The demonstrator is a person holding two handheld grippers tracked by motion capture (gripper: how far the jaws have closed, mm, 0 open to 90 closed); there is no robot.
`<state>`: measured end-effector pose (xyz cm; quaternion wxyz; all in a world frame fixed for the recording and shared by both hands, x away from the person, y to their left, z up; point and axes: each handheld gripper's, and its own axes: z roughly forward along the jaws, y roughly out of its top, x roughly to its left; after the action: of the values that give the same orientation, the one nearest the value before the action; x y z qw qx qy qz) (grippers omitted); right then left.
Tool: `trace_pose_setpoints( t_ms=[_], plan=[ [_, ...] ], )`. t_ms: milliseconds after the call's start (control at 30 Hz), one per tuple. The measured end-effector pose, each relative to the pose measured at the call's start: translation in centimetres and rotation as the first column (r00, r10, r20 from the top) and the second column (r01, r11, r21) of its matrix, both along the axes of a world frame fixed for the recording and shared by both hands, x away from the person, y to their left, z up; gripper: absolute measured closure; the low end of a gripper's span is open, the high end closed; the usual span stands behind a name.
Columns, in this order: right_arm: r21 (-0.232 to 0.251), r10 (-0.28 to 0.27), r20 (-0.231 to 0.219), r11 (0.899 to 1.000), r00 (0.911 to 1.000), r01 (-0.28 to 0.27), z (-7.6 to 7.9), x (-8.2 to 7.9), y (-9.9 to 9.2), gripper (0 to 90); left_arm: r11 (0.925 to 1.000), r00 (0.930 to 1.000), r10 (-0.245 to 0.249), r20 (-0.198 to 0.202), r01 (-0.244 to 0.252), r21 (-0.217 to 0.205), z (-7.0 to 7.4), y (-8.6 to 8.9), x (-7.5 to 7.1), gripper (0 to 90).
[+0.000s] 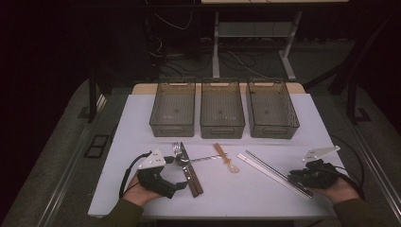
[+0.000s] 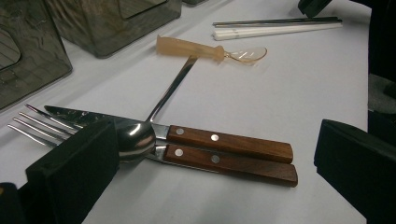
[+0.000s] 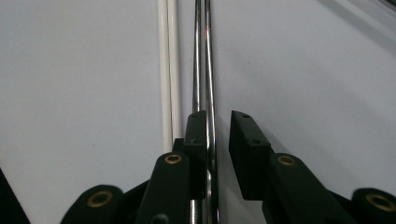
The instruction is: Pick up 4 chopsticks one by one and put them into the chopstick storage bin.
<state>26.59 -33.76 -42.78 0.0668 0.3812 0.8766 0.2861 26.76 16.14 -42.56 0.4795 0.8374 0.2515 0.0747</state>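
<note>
White table (image 1: 142,189); metal chopsticks (image 3: 201,70) run under right gripper (image 3: 218,122), ends hidden.

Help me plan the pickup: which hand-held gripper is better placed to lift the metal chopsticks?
Right. The right hand-held gripper already straddles the metal chopsticks, jaws narrowly apart around them. The left hand-held gripper sits by the fork and knife.

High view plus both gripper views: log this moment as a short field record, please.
surface: white table
bins: three bins, side by side at the far edge
left gripper: open, beside knife and fork
right gripper: jaws around the metal chopsticks, a gap still on one side
white chopsticks: alongside the metal pair
amber spoon: on the table, untouched
</note>
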Motion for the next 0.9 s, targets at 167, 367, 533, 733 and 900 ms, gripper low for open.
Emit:
trace_pose_setpoints(
  t_ms=[167,367,533,733,900],
  plan=[
    [-0.013,0.013,-0.008,1.000,0.9999,-0.013,-0.23,0.12,0.03,78.9,1.0000,1.0000,0.004,-0.004,-0.004,-0.005,0.00,-0.02,-0.04,0.0],
    [-0.024,0.024,-0.008,0.999,0.9997,-0.024,-0.41,0.24,0.08,80.4,1.0000,1.0000,0.003,-0.004,-0.003,-0.005,-0.01,-0.02,-0.04,0.0],
    [-0.032,0.030,-0.011,0.999,0.9995,-0.030,-0.42,0.33,0.13,80.6,1.0000,1.0000,0.003,-0.004,-0.003,-0.006,0.00,-0.02,-0.04,0.0],
    [-0.064,0.035,-0.016,0.997,0.9993,-0.036,-0.52,0.53,0.34,81.1,1.0000,1.0000,0.001,0.000,-0.001,-0.005,0.05,0.00,-0.04,0.0],
    [-0.105,0.039,-0.037,0.994,0.9985,-0.043,-0.33,0.82,0.83,82.4,0.9999,1.0000,0.004,-0.002,-0.004,-0.012,-0.01,-0.12,-0.07,0.0]
  ],
)
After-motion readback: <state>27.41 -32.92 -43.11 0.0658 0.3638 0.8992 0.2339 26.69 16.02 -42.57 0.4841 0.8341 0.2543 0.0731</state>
